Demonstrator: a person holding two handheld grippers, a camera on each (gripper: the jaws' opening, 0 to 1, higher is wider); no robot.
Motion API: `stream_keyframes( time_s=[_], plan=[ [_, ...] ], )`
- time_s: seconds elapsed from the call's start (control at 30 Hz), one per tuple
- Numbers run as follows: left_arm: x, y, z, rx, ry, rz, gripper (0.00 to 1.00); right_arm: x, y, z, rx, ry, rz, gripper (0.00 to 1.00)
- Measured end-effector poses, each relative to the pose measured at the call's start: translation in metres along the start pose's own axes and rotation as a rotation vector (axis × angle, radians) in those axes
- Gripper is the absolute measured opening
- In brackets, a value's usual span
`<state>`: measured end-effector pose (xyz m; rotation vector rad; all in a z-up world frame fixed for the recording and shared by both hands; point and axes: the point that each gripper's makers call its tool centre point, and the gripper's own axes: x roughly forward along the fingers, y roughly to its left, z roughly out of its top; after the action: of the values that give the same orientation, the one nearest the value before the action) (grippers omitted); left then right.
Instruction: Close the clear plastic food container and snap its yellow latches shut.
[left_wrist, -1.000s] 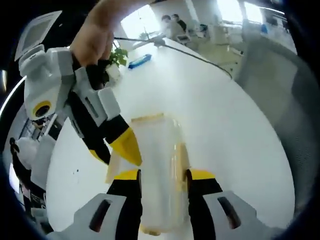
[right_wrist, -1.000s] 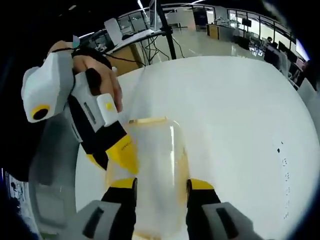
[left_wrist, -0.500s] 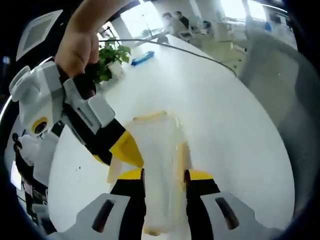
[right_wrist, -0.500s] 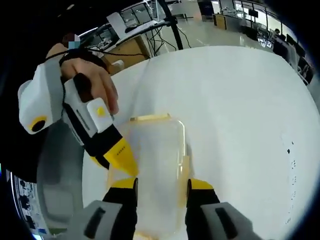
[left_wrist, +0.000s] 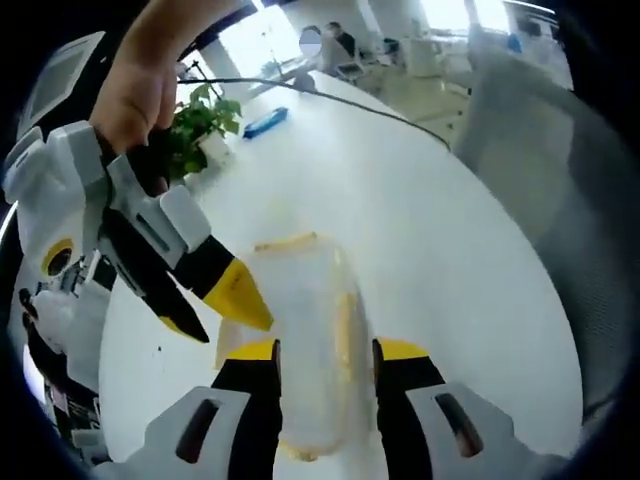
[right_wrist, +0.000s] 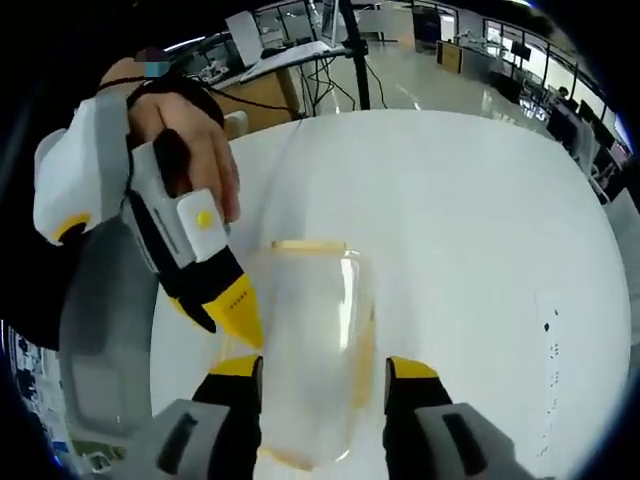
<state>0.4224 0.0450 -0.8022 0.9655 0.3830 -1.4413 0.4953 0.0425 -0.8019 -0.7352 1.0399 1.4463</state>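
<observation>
The clear plastic container (left_wrist: 300, 330) lies on the white table (left_wrist: 420, 220), its lid on top. A yellow latch (left_wrist: 285, 242) runs along its far end and another along its right side (left_wrist: 345, 320). My left gripper (left_wrist: 325, 350) stands open, its yellow-tipped jaws either side of the container. The right gripper's yellow fingertip (left_wrist: 238, 295) touches the container's left edge. In the right gripper view the container (right_wrist: 315, 340) sits between the jaws of my open right gripper (right_wrist: 325, 368). There the left gripper's fingertip (right_wrist: 235, 310) rests at the container's left edge. Its far latch (right_wrist: 310, 245) lies flat.
A potted plant (left_wrist: 195, 130) and a blue object (left_wrist: 265, 122) sit at the table's far side, with a cable across it. A grey chair back (left_wrist: 530, 150) stands to the right. Another grey chair (right_wrist: 110, 330) is beside the table's edge, and office desks (right_wrist: 270, 60) lie beyond.
Both views have shifted slightly over the container. The right gripper's jaws have spread a little wider. The container stays in place on the table.
</observation>
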Motion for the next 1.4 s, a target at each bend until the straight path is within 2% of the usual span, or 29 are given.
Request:
stream_keyframes(
  time_s=[0.3,0.4,0.5,0.63,0.7,0.73,0.8,0.83,0.9,0.97,1.0,1.07,1.17,1.3,1.37,1.4],
  plan=[
    [-0.001,-0.001,-0.001,-0.012,0.009,-0.023,0.35,-0.001,0.001,0.004,-0.025,0.002,-0.024,0.46],
    [-0.001,0.003,-0.003,-0.003,0.024,-0.043,0.39,-0.001,0.002,0.004,-0.044,0.024,-0.048,0.47],
    [-0.003,0.007,-0.003,-0.029,0.029,-0.082,0.38,-0.005,0.006,0.005,-0.061,0.018,-0.07,0.46],
    [-0.005,0.017,-0.006,-0.07,0.029,-0.116,0.4,-0.01,0.015,0.009,-0.055,-0.014,-0.086,0.47],
    [-0.007,0.025,-0.007,-0.091,0.029,-0.129,0.41,-0.01,0.021,0.006,-0.064,0.0,-0.098,0.47],
    [-0.008,0.027,-0.005,-0.13,0.009,-0.144,0.42,-0.011,0.023,0.005,-0.067,0.006,-0.102,0.47],
    [-0.008,0.036,-0.007,-0.169,0.011,-0.155,0.42,-0.012,0.026,0.001,-0.053,0.016,-0.119,0.48],
    [-0.008,0.042,-0.007,-0.158,0.01,-0.151,0.42,-0.014,0.025,0.0,-0.052,0.026,-0.152,0.48],
    [-0.007,0.047,-0.008,-0.172,0.016,-0.153,0.41,-0.014,0.026,0.006,-0.018,-0.018,-0.169,0.49],
    [-0.008,0.052,-0.007,-0.171,0.021,-0.151,0.41,-0.011,0.028,0.004,-0.021,-0.008,-0.175,0.49],
    [-0.009,0.053,-0.008,-0.168,0.026,-0.151,0.41,-0.011,0.025,0.001,-0.033,0.017,-0.199,0.48],
    [-0.008,0.052,-0.009,-0.162,0.041,-0.161,0.41,-0.009,0.024,0.0,-0.011,0.012,-0.198,0.48],
    [-0.008,0.055,-0.018,-0.196,0.082,-0.137,0.43,-0.011,0.024,0.0,0.036,0.003,-0.199,0.48],
    [-0.01,0.065,-0.023,-0.318,0.082,-0.06,0.5,-0.013,0.019,-0.001,0.122,-0.018,-0.263,0.48],
    [-0.013,0.068,-0.028,-0.357,0.11,-0.011,0.49,-0.013,0.017,-0.004,0.187,-0.029,-0.298,0.5],
    [-0.014,0.067,-0.026,-0.413,0.103,0.001,0.49,-0.012,0.017,-0.002,0.203,-0.052,-0.313,0.5]
  ],
)
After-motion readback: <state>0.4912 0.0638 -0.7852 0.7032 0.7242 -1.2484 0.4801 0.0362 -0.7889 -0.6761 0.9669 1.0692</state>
